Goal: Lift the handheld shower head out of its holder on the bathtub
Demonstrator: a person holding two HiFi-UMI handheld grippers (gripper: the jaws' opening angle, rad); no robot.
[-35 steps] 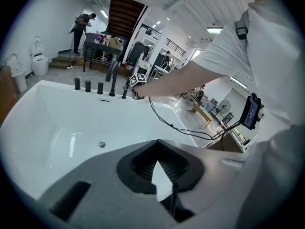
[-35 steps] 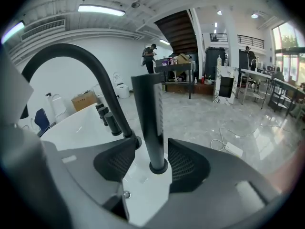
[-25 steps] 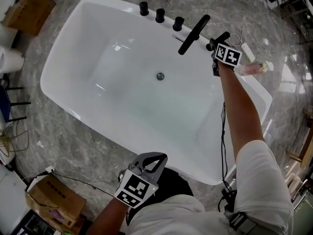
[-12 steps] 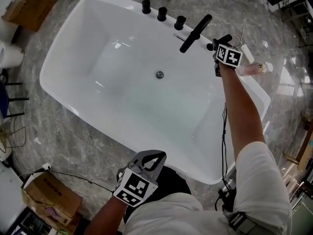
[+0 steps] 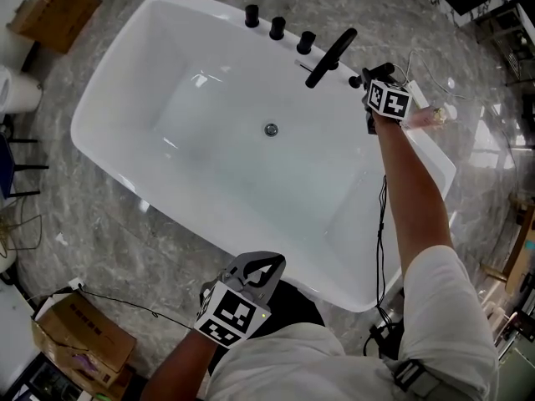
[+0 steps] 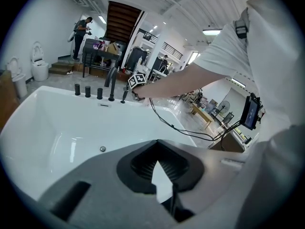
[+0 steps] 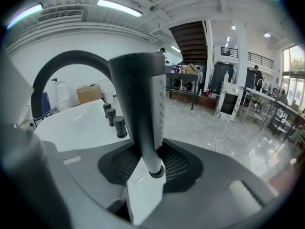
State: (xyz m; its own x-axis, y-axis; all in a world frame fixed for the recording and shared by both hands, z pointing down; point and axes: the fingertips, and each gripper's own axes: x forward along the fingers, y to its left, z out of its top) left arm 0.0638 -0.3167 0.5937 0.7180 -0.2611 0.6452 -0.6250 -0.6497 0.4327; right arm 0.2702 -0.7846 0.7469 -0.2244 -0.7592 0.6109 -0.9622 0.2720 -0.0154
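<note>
My right gripper [image 5: 369, 79] is at the far rim of the white bathtub [image 5: 107, 98], just right of the black spout [image 5: 330, 57]. It is shut on the black handheld shower head [image 7: 140, 109], which stands upright between the jaws. The shower head's lower end hangs free just above the white rim in the right gripper view, where the right gripper [image 7: 153, 168] grips it low on the handle. From the head view only a small dark part of the shower head [image 5: 378, 70] shows beyond the marker cube. My left gripper [image 5: 269, 264] waits at the near rim with nothing in it and its tips together.
Three black knobs [image 5: 277, 27] line the far rim left of the spout. A pinkish bottle [image 5: 433, 116] lies on the rim by my right hand. Cardboard boxes [image 5: 77, 341] sit on the marble floor, and a cable [image 5: 382, 224] hangs along my right arm.
My right gripper has risen a little with the shower head in it. The left gripper has hardly moved.
</note>
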